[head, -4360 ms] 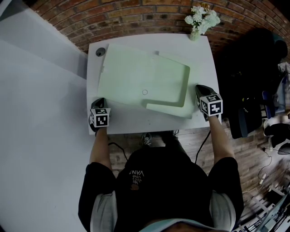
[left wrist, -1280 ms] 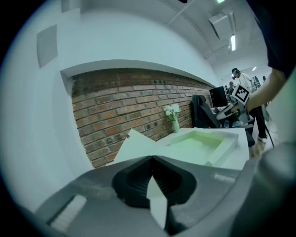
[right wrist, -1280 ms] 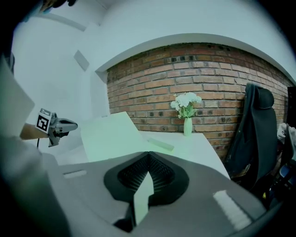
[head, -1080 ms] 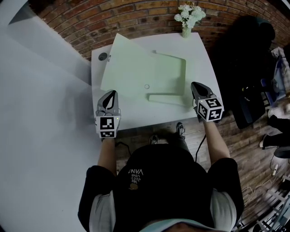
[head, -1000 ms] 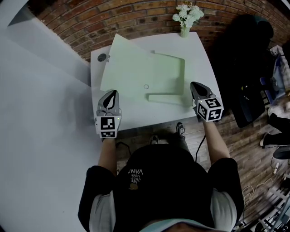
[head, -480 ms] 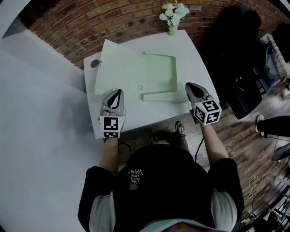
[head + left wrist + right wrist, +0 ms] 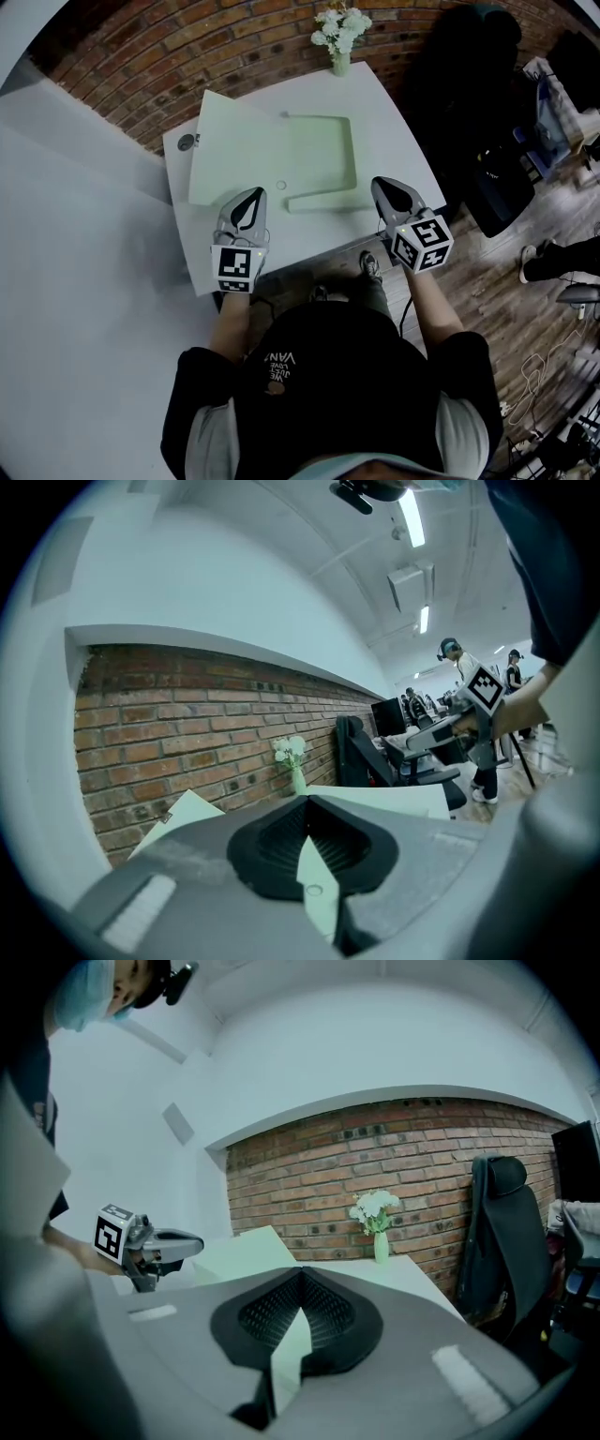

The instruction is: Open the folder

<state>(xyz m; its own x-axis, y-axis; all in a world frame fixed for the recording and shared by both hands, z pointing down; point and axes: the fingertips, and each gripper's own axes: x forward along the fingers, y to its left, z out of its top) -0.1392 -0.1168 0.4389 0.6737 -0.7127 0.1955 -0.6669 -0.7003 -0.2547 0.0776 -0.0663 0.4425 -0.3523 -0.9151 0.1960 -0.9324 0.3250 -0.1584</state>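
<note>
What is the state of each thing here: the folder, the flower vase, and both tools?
folder: open, lying on the table.
flower vase: upright, at the table's far edge.
left tool: shut, empty.
right tool: shut, empty.

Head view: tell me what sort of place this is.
Probably an office or lab workspace. A white table stands by a brick wall, a black office chair sits next to it, and the left gripper view shows strip lights on the ceiling over a larger room behind.
</note>
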